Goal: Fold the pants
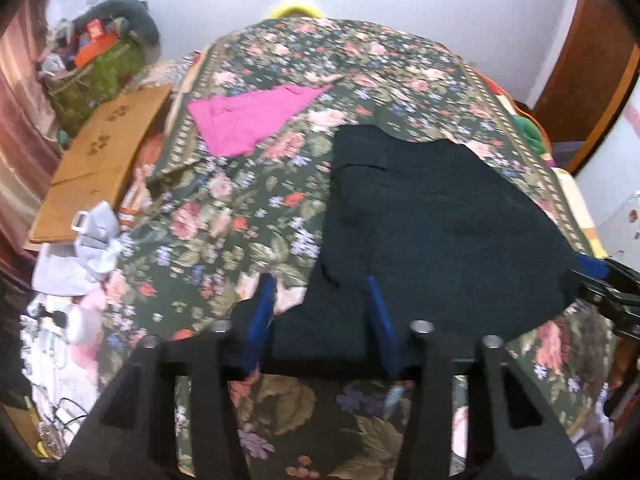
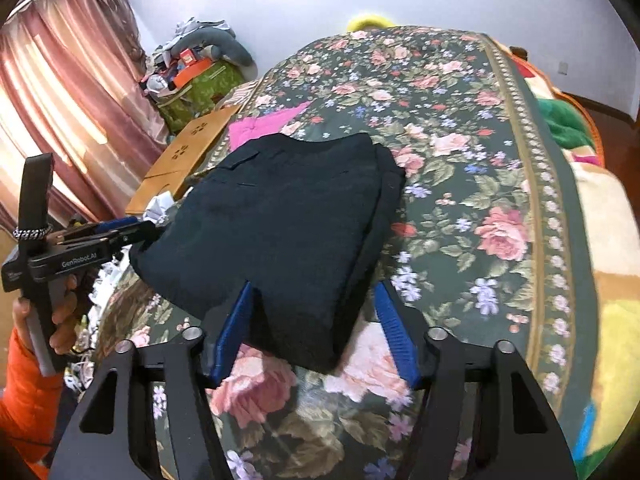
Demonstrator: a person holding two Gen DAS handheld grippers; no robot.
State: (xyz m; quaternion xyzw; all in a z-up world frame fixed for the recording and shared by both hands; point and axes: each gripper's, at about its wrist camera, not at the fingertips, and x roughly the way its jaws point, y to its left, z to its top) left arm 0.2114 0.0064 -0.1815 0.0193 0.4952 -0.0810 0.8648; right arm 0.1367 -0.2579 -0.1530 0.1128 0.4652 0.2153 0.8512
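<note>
Home bedrm: floral bedspread [image 2: 460,184], pink curtains [image 2: 72,92], clutter.

White lettering "GenRobot.AI" legible along black side bar of left gripper [image 2: 150,230], left of folded dark pants [image 2: 280,220]. Smaller white marking on same bar's outer end, farther from pants, too blurred to read. Red box [image 2: 187,55] on clutter pile beyond pants carries print, unreadable. No other text legible in either view.
</note>
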